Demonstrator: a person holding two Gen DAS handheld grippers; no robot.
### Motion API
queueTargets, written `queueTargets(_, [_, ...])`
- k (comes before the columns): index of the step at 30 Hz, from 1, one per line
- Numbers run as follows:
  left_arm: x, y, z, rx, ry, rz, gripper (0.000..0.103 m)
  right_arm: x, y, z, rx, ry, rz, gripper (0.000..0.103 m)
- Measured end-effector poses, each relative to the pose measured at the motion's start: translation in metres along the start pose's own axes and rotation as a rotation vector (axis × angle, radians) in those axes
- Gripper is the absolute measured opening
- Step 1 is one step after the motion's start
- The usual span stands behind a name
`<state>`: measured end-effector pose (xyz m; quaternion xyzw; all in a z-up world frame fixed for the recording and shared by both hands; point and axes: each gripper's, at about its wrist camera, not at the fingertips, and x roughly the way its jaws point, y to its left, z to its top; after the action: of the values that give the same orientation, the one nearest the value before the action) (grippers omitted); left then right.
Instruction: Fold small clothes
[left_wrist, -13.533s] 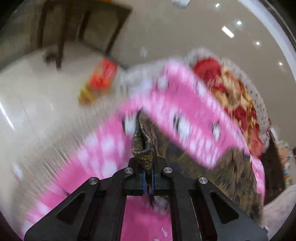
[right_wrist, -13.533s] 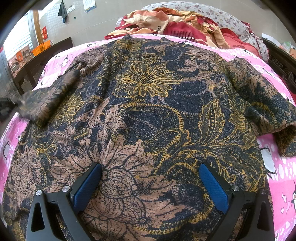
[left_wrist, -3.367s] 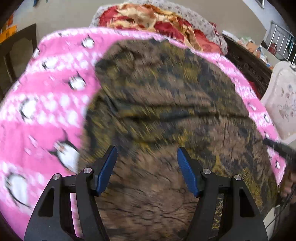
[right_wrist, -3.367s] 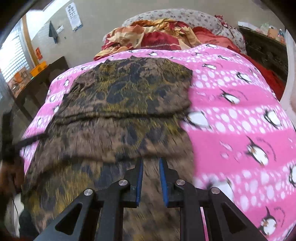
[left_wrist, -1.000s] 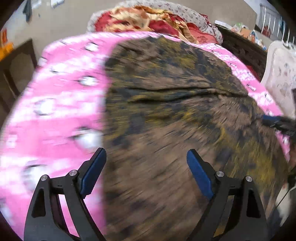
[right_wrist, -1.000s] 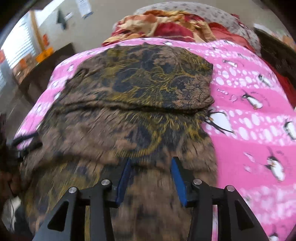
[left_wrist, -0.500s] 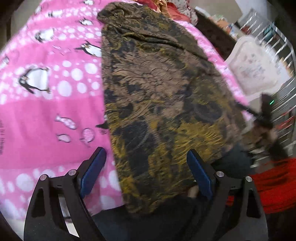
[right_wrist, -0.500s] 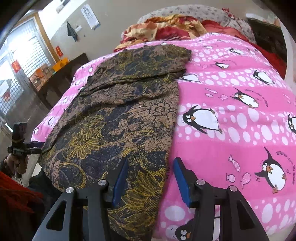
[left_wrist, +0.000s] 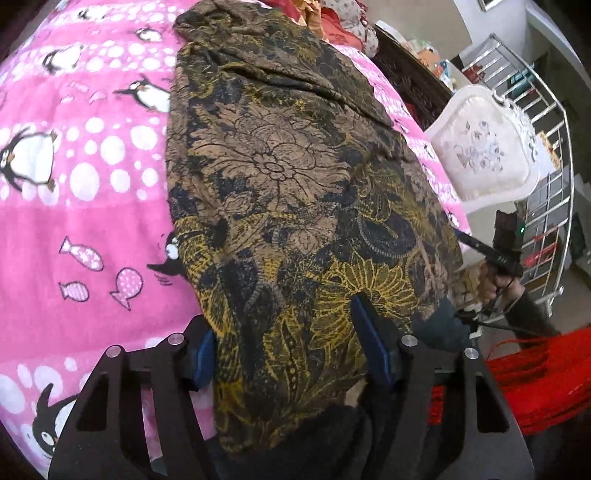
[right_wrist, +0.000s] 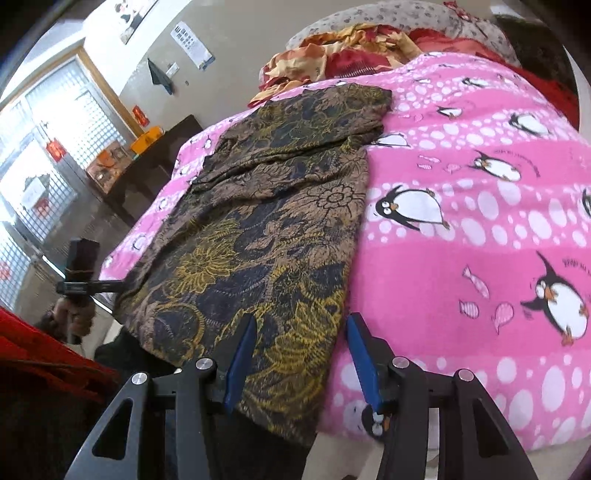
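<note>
Both hand-held grippers are parked at the near hem of the garment right now, neither actually clamped on it. Left hand-held gripper (left_wrist: 291, 352) has just been closing in, and the near-left corner of the batik garment (left_wrist: 295, 206) sits between its blue pads, but the pads look like they stand off the cloth, so I'd call it released for now. Right hand-held gripper (right_wrist: 301, 354) is partway spread too, straddling the near-right corner of that same hem, with one pad over the fabric and the other over the pink penguin blanket (right_wrist: 480, 240). The garment lies flat on the bed, a long strip running straight away from the person toward the pile of red and orange bedding (right_wrist: 351, 48) at the headboard end, with its far part already doubled over. Near end droops a bit over the bed edge. So the long axis points dead ahead of both grippers, each about equally close to its own corner. My guess is the next move is pinching both corners and carrying the hem forward over the rest.
</note>
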<state>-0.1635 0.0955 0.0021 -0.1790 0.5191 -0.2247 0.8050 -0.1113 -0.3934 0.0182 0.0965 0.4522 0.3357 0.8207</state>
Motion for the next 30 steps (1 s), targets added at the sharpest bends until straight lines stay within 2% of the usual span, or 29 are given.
queueTargets(1, [0.001, -0.003, 0.0, 0.01, 0.0, 0.017, 0.061, -0.002, -0.002, -0.002, 0.006, -0.004, 0.008, 0.048])
queueTargets(3, [0.001, 0.001, 0.0, 0.003, -0.001, 0.049, 0.037, -0.003, -0.005, -0.005, 0.015, -0.001, 0.026, 0.048])
queueTargets(5, [-0.005, 0.009, -0.004, -0.031, -0.008, 0.065, 0.026, -0.003, -0.007, -0.005, 0.021, 0.006, 0.059, 0.048])
queueTargets(9, [-0.007, 0.019, -0.007, -0.071, -0.031, 0.052, 0.025, 0.002, -0.015, -0.008, 0.063, 0.037, 0.245, 0.048])
queueTargets(12, [-0.006, 0.018, -0.006, -0.079, -0.05, 0.056, 0.025, 0.015, -0.021, -0.007, 0.094, 0.003, 0.309, 0.048])
queueTargets(15, [-0.007, 0.018, -0.005, -0.084, -0.054, 0.058, 0.025, 0.014, -0.019, -0.005, 0.093, -0.016, 0.307, 0.043])
queueTargets(19, [-0.011, 0.016, -0.009, -0.104, -0.074, 0.057, 0.025, 0.011, -0.008, -0.015, 0.014, 0.037, 0.285, 0.026])
queueTargets(20, [-0.012, 0.015, -0.009, -0.109, -0.078, 0.061, 0.022, 0.011, -0.004, -0.018, -0.006, 0.048, 0.287, 0.02])
queueTargets(21, [-0.013, 0.014, -0.01, -0.109, -0.082, 0.063, 0.006, 0.01, -0.003, -0.02, -0.022, 0.053, 0.285, 0.017])
queueTargets(22, [-0.014, 0.011, -0.01, -0.103, -0.087, 0.079, 0.005, 0.011, 0.0, -0.02, -0.041, 0.049, 0.276, 0.011])
queueTargets(26, [-0.027, 0.0, -0.01, -0.078, -0.144, 0.091, 0.004, 0.003, 0.011, -0.016, -0.057, -0.049, 0.247, 0.006])
queueTargets(30, [-0.053, -0.009, -0.014, -0.076, -0.221, 0.062, 0.004, -0.033, 0.028, -0.01, -0.077, -0.174, 0.271, 0.005])
